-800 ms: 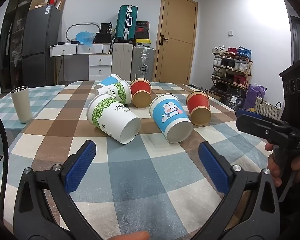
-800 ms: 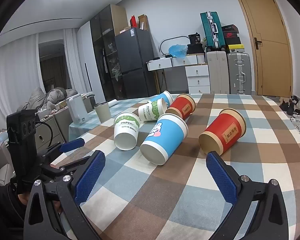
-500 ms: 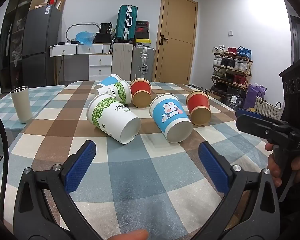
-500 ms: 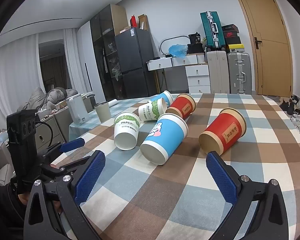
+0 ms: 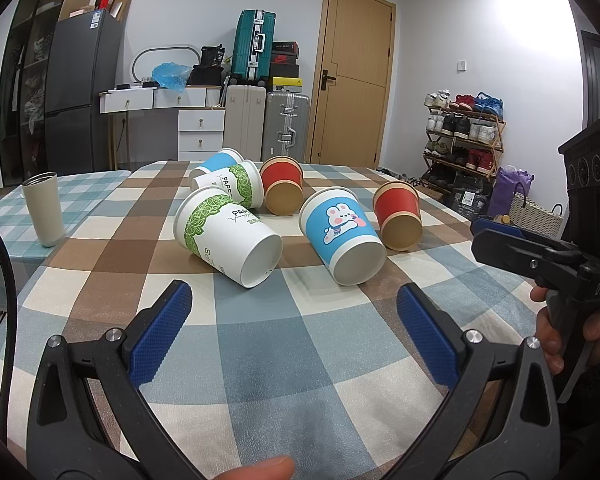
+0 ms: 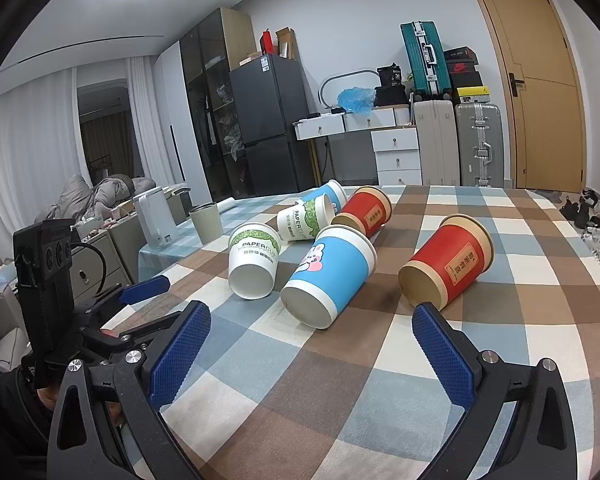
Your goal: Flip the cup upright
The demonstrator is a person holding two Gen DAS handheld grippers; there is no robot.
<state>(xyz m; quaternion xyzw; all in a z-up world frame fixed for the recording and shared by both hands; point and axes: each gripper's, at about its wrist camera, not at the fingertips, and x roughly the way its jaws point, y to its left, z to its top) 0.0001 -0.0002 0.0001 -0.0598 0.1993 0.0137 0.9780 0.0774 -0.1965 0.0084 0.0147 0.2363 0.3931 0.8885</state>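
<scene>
Several paper cups lie on their sides on the checked tablecloth (image 5: 260,344). Nearest are a white-and-green cup (image 5: 224,236) (image 6: 255,258), a blue cup with a rabbit print (image 5: 340,234) (image 6: 328,274) and a red cup (image 5: 396,214) (image 6: 448,266), bases pointing toward me. Behind lie another green cup (image 5: 236,184), a blue cup (image 5: 216,162) and a red cup (image 5: 282,188). My left gripper (image 5: 296,324) is open and empty, short of the green and blue cups. My right gripper (image 6: 312,348) is open and empty, short of the blue and red cups.
A grey tumbler (image 5: 44,208) stands upright on the adjacent table at the left. The right gripper shows in the left wrist view (image 5: 540,256), the left gripper in the right wrist view (image 6: 100,316). Suitcases, drawers, a fridge and a shoe rack stand beyond the table.
</scene>
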